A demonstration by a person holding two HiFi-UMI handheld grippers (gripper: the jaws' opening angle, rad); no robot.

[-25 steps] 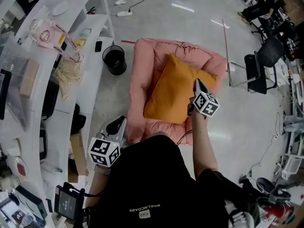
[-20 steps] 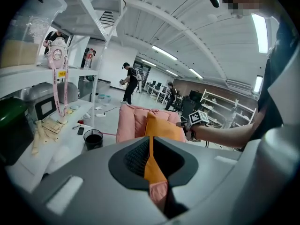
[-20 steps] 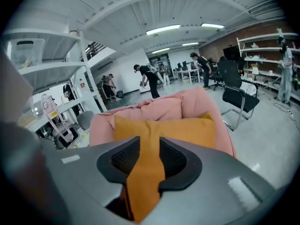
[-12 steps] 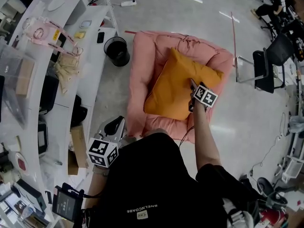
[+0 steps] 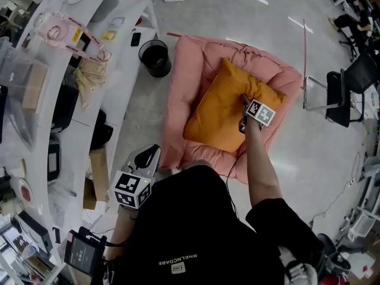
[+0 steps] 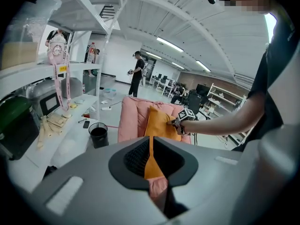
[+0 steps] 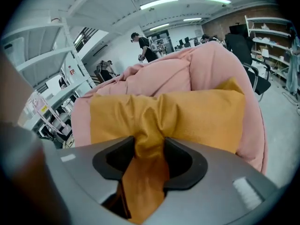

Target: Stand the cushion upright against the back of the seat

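Observation:
An orange cushion (image 5: 221,108) lies tilted on the pink padded seat (image 5: 181,94), its top corner leaning on the seat's raised back. My right gripper (image 5: 244,107) is at the cushion's right edge. Its jaws are closing, and a bunched fold of the cushion (image 7: 201,118) is pinched between them, right gripper (image 7: 150,146). My left gripper (image 5: 147,157) hangs back by my left hip, well short of the seat, shut and holding nothing. In the left gripper view, the left gripper (image 6: 150,159) points at the cushion (image 6: 159,121) and seat (image 6: 132,118) from a distance.
A black bin (image 5: 155,58) stands on the floor left of the seat. White shelving (image 5: 71,123) with clutter runs along the left. A black chair (image 5: 347,91) stands to the right. A person (image 6: 138,71) stands farther back in the room.
My right gripper has dropped from above the cushion to its right edge, opened, and taken a fold of fabric between its jaws. The left gripper has barely moved.

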